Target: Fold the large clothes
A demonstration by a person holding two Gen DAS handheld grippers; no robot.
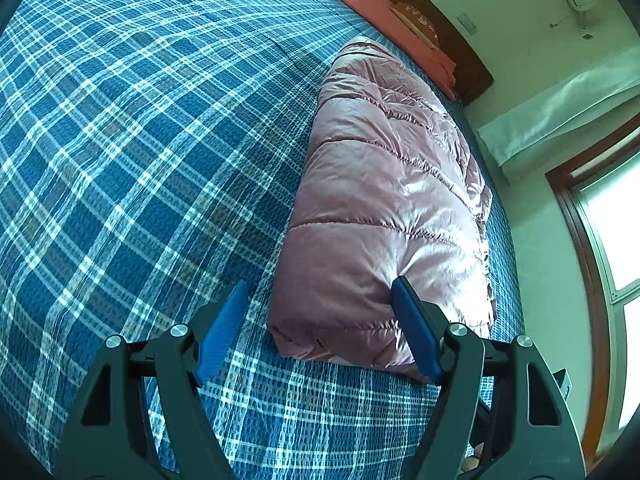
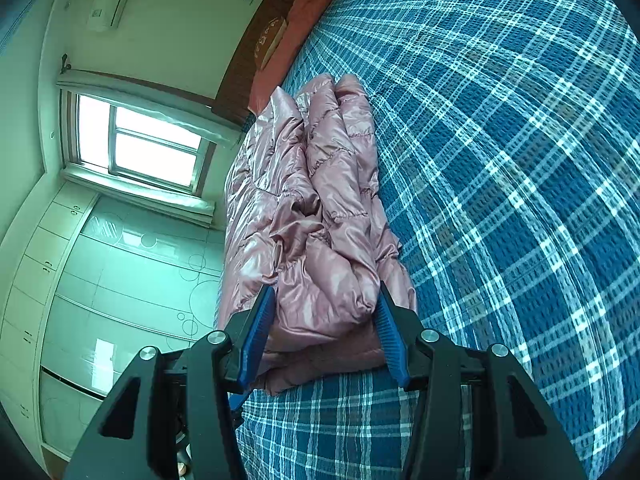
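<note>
Pink jacket (image 1: pixel 384 200) on bed; no legible txt.

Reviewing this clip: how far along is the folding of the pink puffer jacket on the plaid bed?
Done: the pink puffer jacket already lies as a compact bundle on the blue plaid bedspread. In hand: nothing is clamped. The left gripper is open at its near end; the right gripper is open, straddling a bunched fold. Left: the right wrist view shows rumpled, uneven layers, so tidying probably remains.

Glossy quilted pink jacket (image 1: pixel 384 200) lies on matt, waffle-textured plaid cloth bedspread (image 1: pixel 140 140).
</note>
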